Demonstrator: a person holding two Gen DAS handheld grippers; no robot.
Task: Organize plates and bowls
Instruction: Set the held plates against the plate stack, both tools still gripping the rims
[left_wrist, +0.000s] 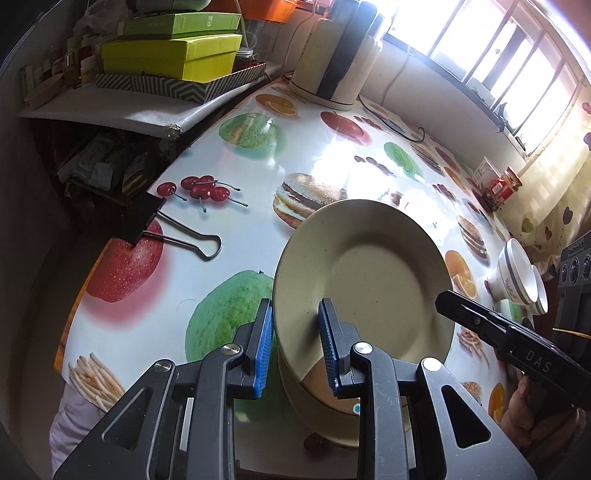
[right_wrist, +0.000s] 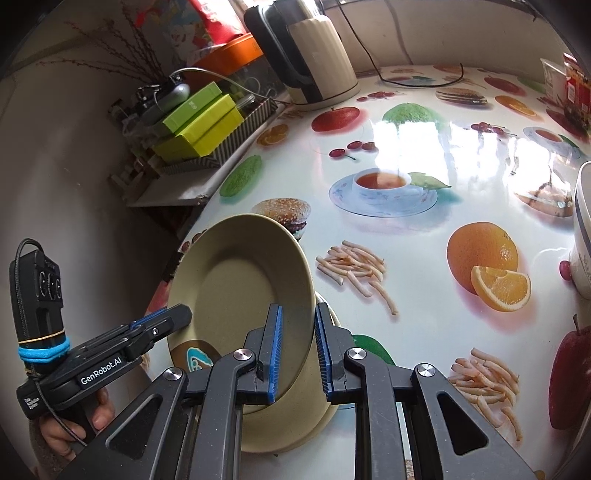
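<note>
A beige plate (left_wrist: 364, 280) (right_wrist: 240, 291) hangs tilted above the table, held from both sides. My left gripper (left_wrist: 295, 332) is shut on its near left rim, blue pads on either face. My right gripper (right_wrist: 297, 332) is shut on the opposite rim. Each gripper shows in the other's view: the right gripper (left_wrist: 443, 301) at the plate's right edge, the left gripper (right_wrist: 181, 317) at its left edge. Under the held plate a second beige plate (left_wrist: 314, 406) (right_wrist: 288, 424) lies flat on the table. Two white bowls (left_wrist: 517, 277) with grey stripes, nested and tipped, sit to the right; one bowl (right_wrist: 581, 240) shows at the frame edge.
The table (left_wrist: 258, 229) wears a glossy fruit-print cover. A black binder clip (left_wrist: 147, 221) grips its left edge. A cream and black kettle (left_wrist: 332, 55) with a cord stands at the back. Green boxes (left_wrist: 173, 55) fill a side shelf. Red jars (left_wrist: 506, 184) stand by the window.
</note>
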